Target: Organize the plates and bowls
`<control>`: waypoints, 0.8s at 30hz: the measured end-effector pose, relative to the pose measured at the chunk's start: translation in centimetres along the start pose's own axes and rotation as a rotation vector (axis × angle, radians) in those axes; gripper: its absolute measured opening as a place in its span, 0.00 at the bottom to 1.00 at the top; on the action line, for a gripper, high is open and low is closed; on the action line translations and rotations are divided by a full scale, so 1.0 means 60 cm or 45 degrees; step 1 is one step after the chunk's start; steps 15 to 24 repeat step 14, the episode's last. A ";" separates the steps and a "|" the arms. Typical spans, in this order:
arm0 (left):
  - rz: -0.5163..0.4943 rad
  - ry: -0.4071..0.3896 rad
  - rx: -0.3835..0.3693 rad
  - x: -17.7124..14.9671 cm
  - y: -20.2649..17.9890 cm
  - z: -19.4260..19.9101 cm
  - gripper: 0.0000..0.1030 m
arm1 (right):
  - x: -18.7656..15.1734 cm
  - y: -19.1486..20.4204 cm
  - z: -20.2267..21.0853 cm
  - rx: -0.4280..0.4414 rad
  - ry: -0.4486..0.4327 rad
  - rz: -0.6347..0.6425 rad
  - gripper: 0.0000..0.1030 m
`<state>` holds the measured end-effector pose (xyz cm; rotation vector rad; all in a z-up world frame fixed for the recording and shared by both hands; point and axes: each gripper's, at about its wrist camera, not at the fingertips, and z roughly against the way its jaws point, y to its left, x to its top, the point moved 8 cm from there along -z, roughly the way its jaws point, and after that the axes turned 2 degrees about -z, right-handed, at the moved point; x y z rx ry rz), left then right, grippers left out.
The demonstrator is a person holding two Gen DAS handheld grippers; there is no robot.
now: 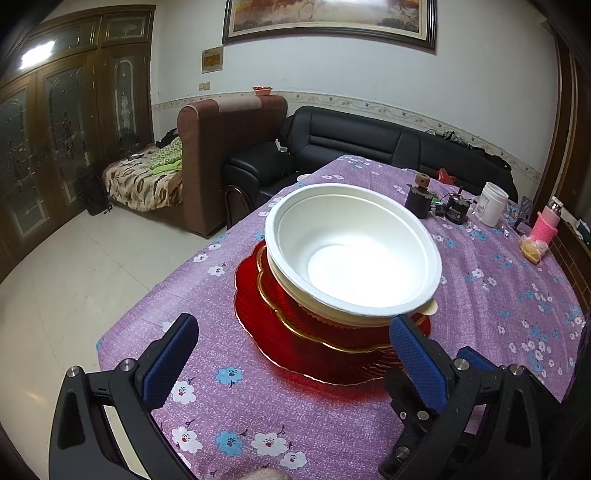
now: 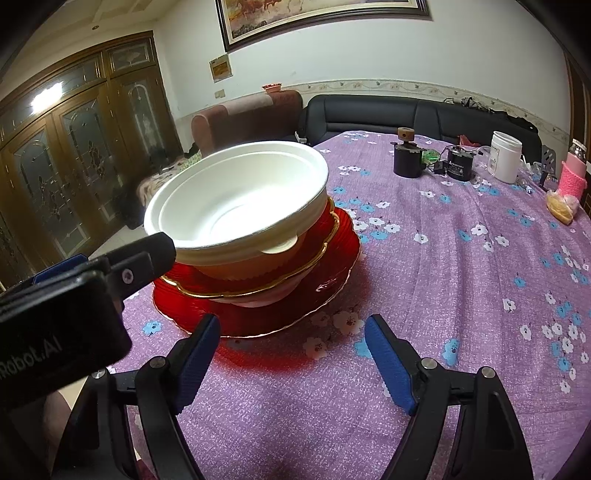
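Right now the stack of bowls (image 1: 352, 254) sits just ahead of the left claw (image 1: 295, 332); both claws gape wide, empty, the right claw (image 2: 291, 332) farther back.

White walls (image 1: 369, 74) carry a large framed painting (image 1: 328, 18) up high and a patterned border strip (image 2: 406, 86) lower down. To the left stand tall wooden cabinets with glazed doors (image 1: 62, 122), catching a bright reflection of light. A black leather sofa (image 1: 369, 144) sits against the far wall, a brown armchair (image 1: 229, 147) just beside it, and past that a bed with a leaf-print cover (image 1: 140, 181). The floor (image 1: 92, 258) is pale, glossy tile.
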<state>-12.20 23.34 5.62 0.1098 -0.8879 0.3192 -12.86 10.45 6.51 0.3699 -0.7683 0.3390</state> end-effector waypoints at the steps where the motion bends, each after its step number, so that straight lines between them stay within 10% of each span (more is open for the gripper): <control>1: -0.006 0.003 0.002 0.000 0.000 -0.002 1.00 | -0.001 0.001 -0.001 0.000 0.003 0.001 0.82; 24: -0.078 0.007 -0.043 0.015 -0.022 -0.004 1.00 | 0.001 -0.008 -0.008 0.036 0.042 -0.025 0.82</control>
